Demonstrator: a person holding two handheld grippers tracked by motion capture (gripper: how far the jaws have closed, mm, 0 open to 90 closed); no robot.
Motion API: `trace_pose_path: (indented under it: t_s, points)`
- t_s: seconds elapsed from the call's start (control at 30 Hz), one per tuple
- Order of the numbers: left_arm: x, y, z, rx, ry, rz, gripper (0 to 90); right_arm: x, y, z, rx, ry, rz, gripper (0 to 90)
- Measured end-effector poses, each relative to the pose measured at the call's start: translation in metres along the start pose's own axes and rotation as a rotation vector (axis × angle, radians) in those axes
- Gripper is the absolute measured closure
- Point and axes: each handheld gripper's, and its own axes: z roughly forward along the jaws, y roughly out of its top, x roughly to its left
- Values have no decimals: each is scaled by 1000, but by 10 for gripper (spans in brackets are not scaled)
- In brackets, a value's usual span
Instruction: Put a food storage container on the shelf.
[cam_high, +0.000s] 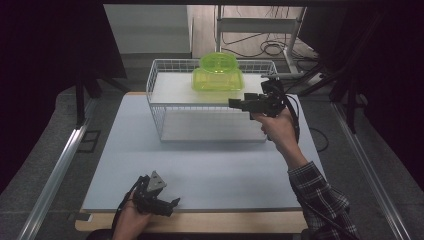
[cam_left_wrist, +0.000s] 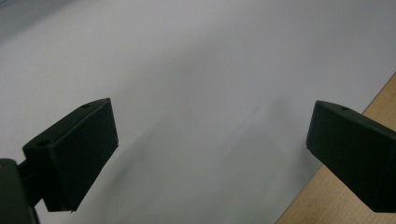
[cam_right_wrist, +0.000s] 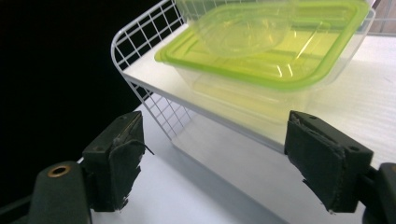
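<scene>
The right gripper (cam_high: 235, 103) hangs by the white wire shelf rack (cam_high: 156, 85), its jaws spread wide with nothing between the pads, aimed at the green lidded container (cam_high: 218, 79) on the rack's upper shelf (a second clear green lid (cam_right_wrist: 243, 23) rests on top of it). Near the table's front edge, the left gripper (cam_high: 174, 202) sits low over the pale table mat (cam_high: 210, 170), jaws wide apart and holding nothing.
</scene>
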Motion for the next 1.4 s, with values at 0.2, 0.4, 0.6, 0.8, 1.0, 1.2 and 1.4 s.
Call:
trace_pose_path:
  t_s: [0.2, 0.4, 0.6, 0.8, 1.0, 1.2, 1.4]
  points:
    - [0, 0, 0, 2, 0, 2, 19, 1, -8, 1, 12, 2, -13, 175]
    - [0, 0, 0, 3, -1, 3, 18, 2, -17, 0, 24, 1, -28, 152]
    - [-1, 0, 1, 1, -3, 3, 19, 1, -27, 0, 40, -4, -52, 116]
    - [-1, 0, 0, 1, -3, 3, 18, 2, -36, 1, 52, -1, -69, 94]
    - [-1, 0, 0, 0, -4, 2, 18, 2, -44, 2, 71, -2, -83, 78]
    - [-1, 0, 0, 1, -4, 2, 19, 2, -50, 4, 81, -4, -89, 69]
    - [-1, 0, 0, 2, -4, 2, 18, 1, -58, 5, 91, -6, -91, 68]
